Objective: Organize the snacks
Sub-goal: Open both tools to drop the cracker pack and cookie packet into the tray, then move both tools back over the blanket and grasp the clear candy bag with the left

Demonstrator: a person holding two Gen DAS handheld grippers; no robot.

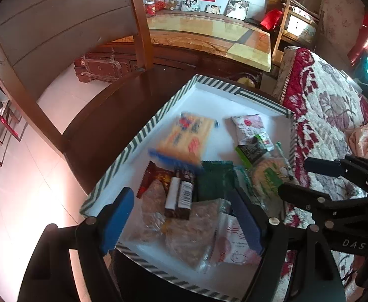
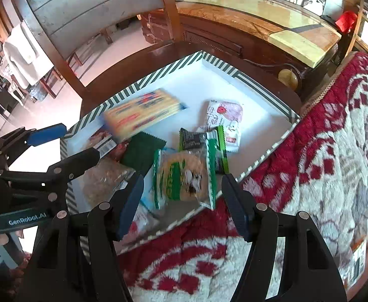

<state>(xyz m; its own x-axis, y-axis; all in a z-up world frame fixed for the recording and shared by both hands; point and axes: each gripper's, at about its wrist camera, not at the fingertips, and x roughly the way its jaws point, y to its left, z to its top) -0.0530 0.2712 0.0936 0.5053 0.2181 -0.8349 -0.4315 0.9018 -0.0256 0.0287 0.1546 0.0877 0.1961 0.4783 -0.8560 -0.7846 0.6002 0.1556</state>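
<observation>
A white tray with a green-striped rim [image 1: 143, 130] [image 2: 143, 80] holds several snacks. A blurred yellow pack with blue ends [image 1: 186, 138] [image 2: 143, 113] lies near its far left side. My left gripper [image 1: 181, 214] [image 2: 81, 139] hangs open above two dark bars [image 1: 181, 193] and clear bags of brown snacks [image 1: 189, 231], with nothing between its blue pads. My right gripper [image 2: 184, 196] [image 1: 307, 178] is open over a round cracker pack in a green wrapper [image 2: 184, 176] [image 1: 269, 173]; its pads do not press on the pack. A white-pink packet [image 1: 249, 125] [image 2: 226, 115] lies farther back.
The tray rests on a dark wooden chair seat [image 1: 103, 125]; the chair back rises behind. A red-and-white floral blanket [image 1: 322, 115] [image 2: 309, 151] borders the tray's right side. A marble-topped cabinet [image 1: 209, 32] stands beyond, with pale floor tiles [image 1: 20, 188] at left.
</observation>
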